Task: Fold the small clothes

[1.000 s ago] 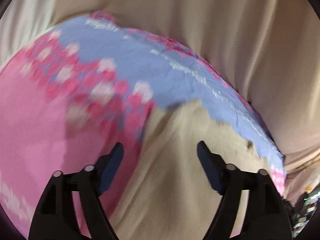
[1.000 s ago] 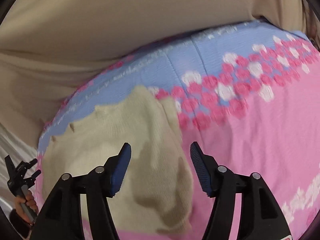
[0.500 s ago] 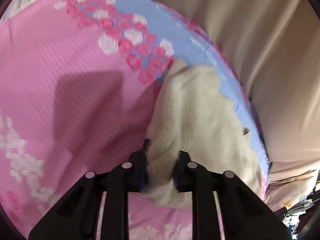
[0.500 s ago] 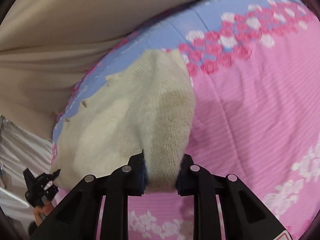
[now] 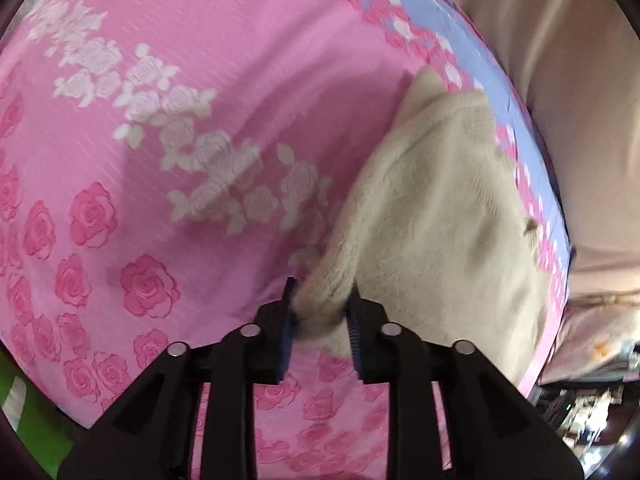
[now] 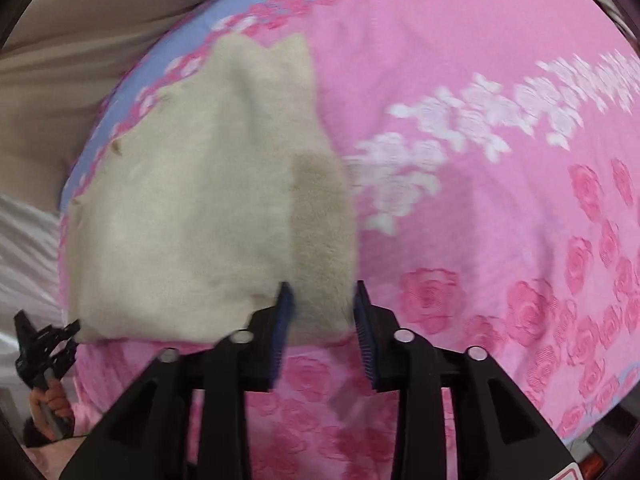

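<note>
A small cream knitted garment (image 5: 440, 208) lies on a pink rose-patterned bedspread (image 5: 180, 80). My left gripper (image 5: 322, 304) is shut on the garment's near left corner, the knit bunched between its blue pads. In the right wrist view the same garment (image 6: 192, 208) spreads to the left, and my right gripper (image 6: 322, 300) is shut on its near right corner, over the bedspread (image 6: 500, 200). The left gripper also shows at the far left of the right wrist view (image 6: 44, 348), held in a hand.
The bedspread has a blue band (image 5: 460, 32) along its far edge. Beige cloth (image 5: 580, 80) lies beyond it. Cluttered items (image 5: 580, 400) sit past the bed's right edge, and something green (image 5: 24, 420) shows at the lower left.
Both grippers went from open above the garment to shut on its near corners. They have since pulled it toward me, across the bedspread and off the blue band.
</note>
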Demonstrator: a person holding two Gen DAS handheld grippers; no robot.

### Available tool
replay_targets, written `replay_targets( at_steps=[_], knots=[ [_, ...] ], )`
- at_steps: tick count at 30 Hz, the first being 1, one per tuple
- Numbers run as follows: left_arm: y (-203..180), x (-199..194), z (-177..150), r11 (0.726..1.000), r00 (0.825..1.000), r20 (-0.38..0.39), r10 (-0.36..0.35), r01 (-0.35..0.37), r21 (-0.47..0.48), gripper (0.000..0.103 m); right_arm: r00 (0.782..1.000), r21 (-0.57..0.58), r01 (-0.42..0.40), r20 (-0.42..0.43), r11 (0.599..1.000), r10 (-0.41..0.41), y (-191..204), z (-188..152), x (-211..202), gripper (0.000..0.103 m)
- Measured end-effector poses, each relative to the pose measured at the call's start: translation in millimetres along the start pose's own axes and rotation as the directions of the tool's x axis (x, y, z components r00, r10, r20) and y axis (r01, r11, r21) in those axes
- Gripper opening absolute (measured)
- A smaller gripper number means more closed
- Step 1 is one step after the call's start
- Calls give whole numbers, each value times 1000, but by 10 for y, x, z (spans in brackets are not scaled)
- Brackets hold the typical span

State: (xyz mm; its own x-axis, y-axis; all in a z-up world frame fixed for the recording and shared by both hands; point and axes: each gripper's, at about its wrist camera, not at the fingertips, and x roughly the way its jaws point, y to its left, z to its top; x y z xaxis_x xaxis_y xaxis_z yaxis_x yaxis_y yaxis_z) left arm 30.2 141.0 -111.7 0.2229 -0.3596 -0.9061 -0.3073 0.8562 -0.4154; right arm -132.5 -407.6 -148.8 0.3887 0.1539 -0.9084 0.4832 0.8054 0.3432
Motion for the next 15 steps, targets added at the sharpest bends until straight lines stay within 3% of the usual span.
replay_targets(
  at_steps=[2, 3, 4, 5, 6, 7, 10, 12, 13, 14, 15],
  knots=[
    [-186, -212, 170, 999, 996, 88, 5, -10, 53, 29, 994, -58, 14, 111, 998, -8, 157, 187, -230, 38],
    [-320, -318, 276, 994, 988, 153, 17, -33, 102, 42, 988, -115, 23, 156, 993, -5, 302, 339, -320, 40],
    [-418, -377, 351, 990, 980, 198, 28, -55, 132, 63, 985, -147, 26, 170, 989, -1, 393, 443, -339, 49],
    [-562, -405, 478, 984, 970, 242, 30, -70, 162, 71, 985, -172, 27, 170, 985, 3, 502, 587, -306, 59],
    [-686, -365, 602, 979, 969, 246, 5, -55, 195, 81, 988, -195, 13, 150, 981, 17, 607, 749, -204, 61],
    [-798, -269, 729, 971, 971, 238, -15, -43, 234, 82, 990, -208, 5, 136, 978, 24, 657, 860, -92, 61],
    [-1057, 113, 965, 953, 981, 195, 24, -82, 293, 82, 992, -229, 71, 115, 971, -45, 845, 1171, 330, 61],
    [-1142, 349, 1076, 950, 991, 133, -9, -33, 309, 77, 993, -227, 85, 104, 970, -63, 863, 1262, 535, 59],
    [-1171, 475, 1106, 950, 994, 109, -14, -21, 313, 70, 994, -222, 77, 95, 972, -58, 896, 1295, 616, 50],
    [-1191, 570, 1120, 947, 996, 84, -22, -6, 320, 55, 996, -221, 70, 76, 973, -54, 907, 1276, 679, 23],
    [-1204, 647, 1115, 942, 998, 58, -29, 8, 335, 34, 997, -218, 56, 57, 974, -44, 925, 1262, 716, 13]
  ],
)
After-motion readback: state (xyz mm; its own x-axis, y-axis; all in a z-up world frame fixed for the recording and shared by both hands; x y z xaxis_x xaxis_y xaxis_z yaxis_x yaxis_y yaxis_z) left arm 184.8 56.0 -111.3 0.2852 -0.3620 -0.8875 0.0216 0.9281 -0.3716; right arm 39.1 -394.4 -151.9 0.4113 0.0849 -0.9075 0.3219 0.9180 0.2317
